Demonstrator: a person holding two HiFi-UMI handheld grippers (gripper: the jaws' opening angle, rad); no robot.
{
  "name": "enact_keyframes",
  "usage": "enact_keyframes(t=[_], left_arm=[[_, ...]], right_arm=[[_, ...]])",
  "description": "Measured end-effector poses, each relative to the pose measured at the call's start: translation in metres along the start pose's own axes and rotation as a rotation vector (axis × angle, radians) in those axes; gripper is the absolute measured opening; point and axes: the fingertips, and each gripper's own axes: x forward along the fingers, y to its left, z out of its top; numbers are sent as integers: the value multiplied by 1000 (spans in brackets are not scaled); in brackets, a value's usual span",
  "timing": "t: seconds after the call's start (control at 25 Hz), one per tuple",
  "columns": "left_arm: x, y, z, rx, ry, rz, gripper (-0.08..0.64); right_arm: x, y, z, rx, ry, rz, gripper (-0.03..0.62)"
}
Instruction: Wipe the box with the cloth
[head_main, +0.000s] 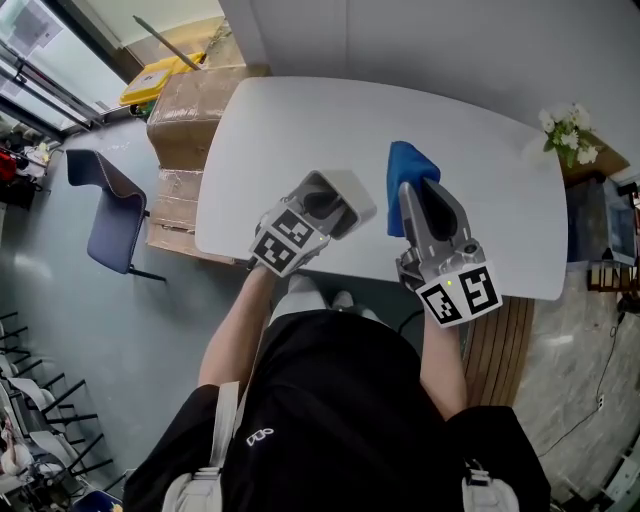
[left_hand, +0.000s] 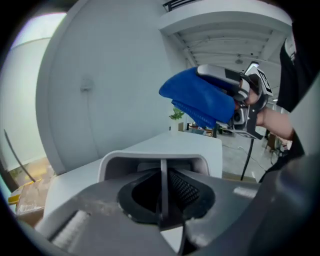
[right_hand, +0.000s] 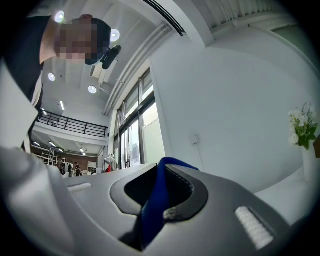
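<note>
Left claw (head_main: 328, 202) pinches one thin wall of the white box (head_main: 360, 197), holding it over the near side of the counter (head_main: 300, 120). Right claw (head_main: 416, 197) is clamped on the blue cloth (head_main: 405, 165), which hangs just beside the box and does not touch it. The risk, as I judge it, is that a box gripped by a single thin wall could pivot or slip loose once the cloth pushes against it. Count: one white box, one cloth, two claws, one counter.
</note>
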Motion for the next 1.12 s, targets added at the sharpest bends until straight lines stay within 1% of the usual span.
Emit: enact_keyframes(t=[0.12, 0.24, 0.32, 0.48, 0.6, 0.84, 1.12], left_arm=[[13, -10, -15, 73, 90, -91, 46], [27, -18, -35, 145, 196, -144, 46], [35, -19, -43, 186, 244, -164, 48], [49, -17, -60, 245, 336, -189, 47], [56, -15, -80, 293, 419, -214, 47], [68, -15, -98, 382, 515, -260, 47], [83, -13, -105, 417, 559, -303, 48]], right_arm=[[-1, -4, -4, 0, 8, -13, 46], [-2, -8, -9, 3, 17, -32, 45], [-3, -11, -11, 5, 21, -45, 46], [-2, -20, -14, 3, 31, -72, 46], [-1, -26, -16, 2, 41, -93, 46], [5, -33, -24, 8, 64, -119, 46], [13, -40, -29, 16, 70, -141, 46]])
